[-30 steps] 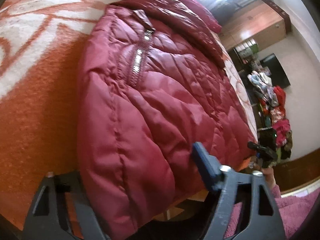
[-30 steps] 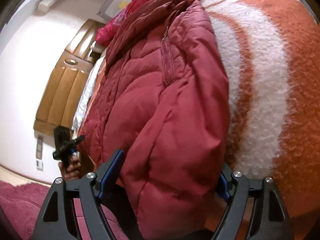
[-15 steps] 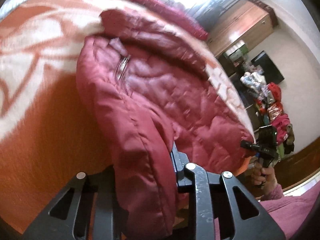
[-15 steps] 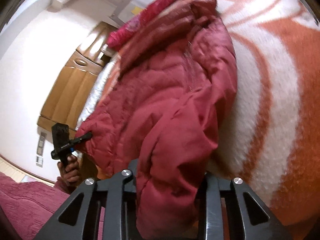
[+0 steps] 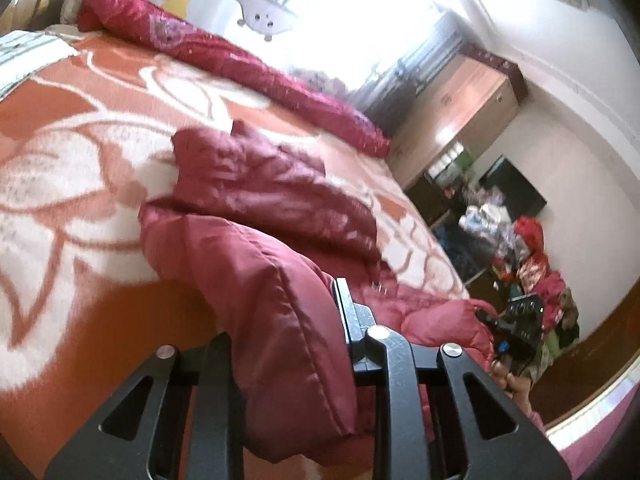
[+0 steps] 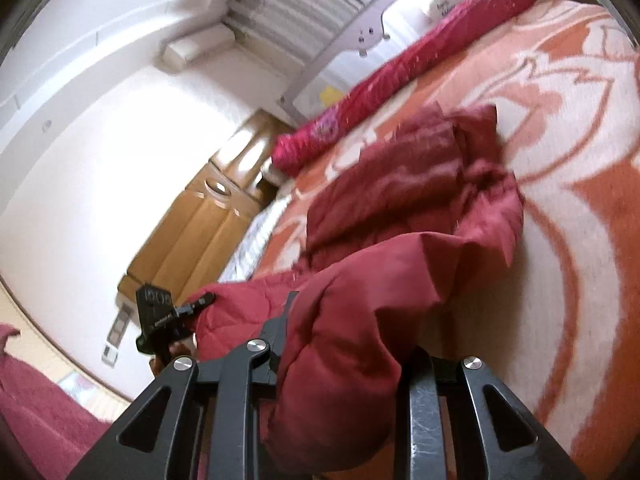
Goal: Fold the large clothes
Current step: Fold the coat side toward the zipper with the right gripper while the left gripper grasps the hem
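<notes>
Maroon quilted fabric fills the space between the fingers of both grippers: it is the jacket (image 5: 256, 200), a puffy padded one, lying on the bed (image 5: 80, 184). No container shows in either view.

The left gripper (image 5: 280, 344) is clenched on the jacket's near hem, a thick fold of which bulges up between its fingers and hangs down over the black frame. Ahead of this gripper the rest of the jacket stretches away across the orange and cream blanket, with its far end crumpled. To its right, along the same hem, the right gripper (image 5: 516, 328) shows small with a hand (image 5: 516, 384) under it.

In the right wrist view, the right gripper (image 6: 344, 344) is likewise clenched on the hem, with a rounded wad of jacket (image 6: 400, 208) pressed between its fingers and spilling over them. The raised hem runs off to its left to where the left gripper (image 6: 168, 316) bites the fabric at the bed's edge. Ahead of it the jacket's far part lies bunched and creased on the blanket.

Beyond the jacket, along the bed's far side, lies a long crimson bolster (image 6: 400, 76). A wooden headboard (image 6: 192, 224) stands to the left of the right gripper.
</notes>
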Demonstrator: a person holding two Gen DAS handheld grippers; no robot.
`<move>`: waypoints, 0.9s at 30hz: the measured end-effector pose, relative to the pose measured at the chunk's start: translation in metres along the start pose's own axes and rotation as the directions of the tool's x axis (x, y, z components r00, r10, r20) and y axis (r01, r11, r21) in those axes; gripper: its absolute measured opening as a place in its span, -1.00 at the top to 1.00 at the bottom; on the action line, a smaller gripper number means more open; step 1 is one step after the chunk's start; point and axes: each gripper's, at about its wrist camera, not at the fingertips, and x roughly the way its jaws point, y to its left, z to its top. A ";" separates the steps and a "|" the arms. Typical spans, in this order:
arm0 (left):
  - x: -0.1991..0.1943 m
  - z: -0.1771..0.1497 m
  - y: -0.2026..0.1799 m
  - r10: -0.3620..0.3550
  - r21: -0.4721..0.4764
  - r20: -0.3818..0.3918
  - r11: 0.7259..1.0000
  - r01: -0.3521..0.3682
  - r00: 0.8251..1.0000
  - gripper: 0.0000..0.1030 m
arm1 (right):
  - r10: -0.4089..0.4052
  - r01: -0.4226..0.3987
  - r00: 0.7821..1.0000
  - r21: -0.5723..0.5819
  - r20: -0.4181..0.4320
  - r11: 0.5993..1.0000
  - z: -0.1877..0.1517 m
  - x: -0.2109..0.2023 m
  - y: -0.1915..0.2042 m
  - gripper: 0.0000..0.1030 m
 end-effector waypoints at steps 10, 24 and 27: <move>0.026 0.049 -0.002 0.023 0.037 0.037 0.999 -0.025 0.999 0.60 | -0.059 0.065 0.995 -0.069 0.082 0.995 0.057 0.029 0.009 0.53; 0.084 0.118 0.007 0.104 -0.001 0.067 0.995 -0.104 0.992 0.59 | -0.209 0.219 0.964 -0.046 0.162 0.975 0.131 0.080 -0.007 0.53; 0.104 0.135 0.013 0.129 -0.021 0.067 0.992 -0.128 0.989 0.59 | -0.251 0.259 0.953 -0.025 0.170 0.966 0.149 0.097 -0.018 0.53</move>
